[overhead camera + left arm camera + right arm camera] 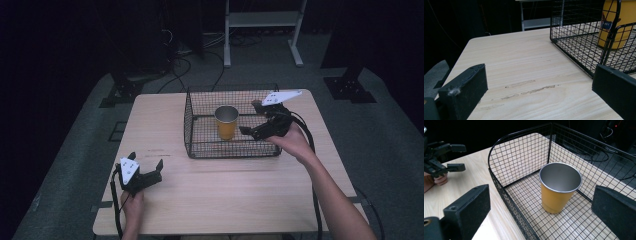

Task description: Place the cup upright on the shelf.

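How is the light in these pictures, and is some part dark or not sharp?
High view: the table is evenly lit, the room behind nearly black, and the picture is soft, so the basket mesh blurs. Left gripper view: the wood grain is crisp, the near jaws slightly soft. Right gripper view: the cup is sharp, with a dull sheen inside and no hard glare.
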Demonstrator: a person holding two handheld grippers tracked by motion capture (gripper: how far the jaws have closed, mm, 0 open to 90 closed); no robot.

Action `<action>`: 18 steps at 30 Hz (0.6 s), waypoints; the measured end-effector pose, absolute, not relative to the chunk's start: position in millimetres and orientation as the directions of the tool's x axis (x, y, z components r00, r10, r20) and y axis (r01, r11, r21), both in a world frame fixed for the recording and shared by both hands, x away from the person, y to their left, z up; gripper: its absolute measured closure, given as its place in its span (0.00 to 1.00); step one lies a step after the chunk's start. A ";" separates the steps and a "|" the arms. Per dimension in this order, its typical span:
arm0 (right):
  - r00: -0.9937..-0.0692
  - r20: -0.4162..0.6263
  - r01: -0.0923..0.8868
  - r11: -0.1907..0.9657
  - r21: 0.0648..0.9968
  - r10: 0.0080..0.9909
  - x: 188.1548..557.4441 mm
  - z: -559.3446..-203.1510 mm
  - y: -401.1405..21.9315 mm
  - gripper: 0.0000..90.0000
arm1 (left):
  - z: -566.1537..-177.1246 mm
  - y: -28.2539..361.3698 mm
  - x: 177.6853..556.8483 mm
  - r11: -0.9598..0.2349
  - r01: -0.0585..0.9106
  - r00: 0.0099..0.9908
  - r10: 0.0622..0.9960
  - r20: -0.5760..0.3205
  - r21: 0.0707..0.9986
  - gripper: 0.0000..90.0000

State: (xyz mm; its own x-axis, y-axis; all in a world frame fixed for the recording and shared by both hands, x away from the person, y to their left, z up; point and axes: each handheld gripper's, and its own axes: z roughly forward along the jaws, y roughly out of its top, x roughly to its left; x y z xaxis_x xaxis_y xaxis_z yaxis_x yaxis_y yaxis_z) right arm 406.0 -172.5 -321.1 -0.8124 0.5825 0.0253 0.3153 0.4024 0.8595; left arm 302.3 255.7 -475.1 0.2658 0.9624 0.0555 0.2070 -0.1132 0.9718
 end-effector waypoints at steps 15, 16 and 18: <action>-0.809 0.034 0.329 0.404 0.853 0.587 389.6 -334.4 -188.2 0.02 | -475.0 255.6 302.3 -0.115 0.208 0.266 0.962 0.057 0.971 0.00; -0.808 0.034 0.329 0.403 0.854 0.588 388.4 -335.0 -189.5 0.02 | -475.0 255.7 302.3 -0.116 0.207 0.267 0.962 0.058 0.971 0.00; -0.809 0.041 0.332 0.399 0.855 0.586 386.3 -336.4 -191.8 0.02 | -475.1 255.6 302.3 -0.116 0.207 0.266 0.962 0.058 0.971 0.00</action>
